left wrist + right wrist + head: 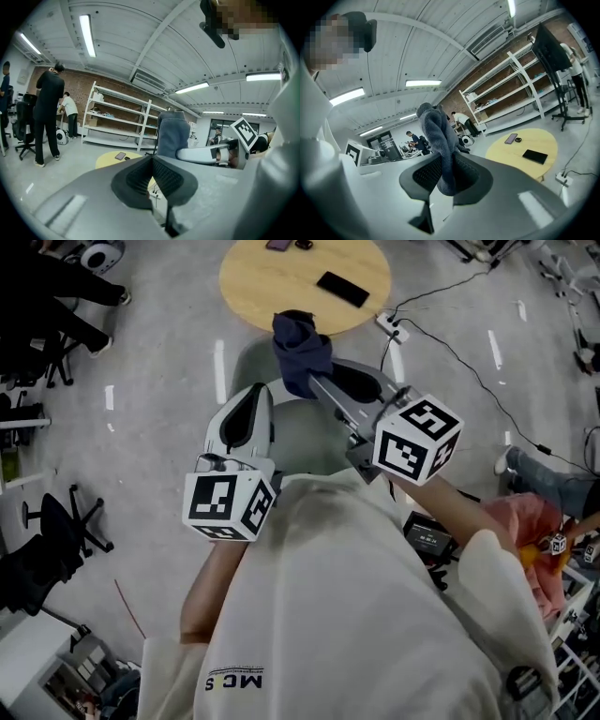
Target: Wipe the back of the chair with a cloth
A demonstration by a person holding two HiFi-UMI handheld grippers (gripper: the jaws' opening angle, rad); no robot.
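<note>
A dark blue cloth (300, 343) is bunched up in my right gripper (317, 379), which is shut on it and held up in front of the person's chest. In the right gripper view the cloth (438, 140) stands up out of the closed pads (465, 174). My left gripper (257, 392) is raised beside it, to the left, shut with nothing between its fingers (140, 180). From the left gripper view the cloth (172, 136) shows just ahead and to the right. A pale grey rounded shape (305, 432) lies below both grippers; I cannot tell whether it is the chair.
A round wooden table (281, 282) stands ahead with a black phone (342, 289) on it. A power strip (392, 324) and cables run across the floor to the right. Black office chairs (56, 531) stand at the left, and a seated person (553, 493) is at the right.
</note>
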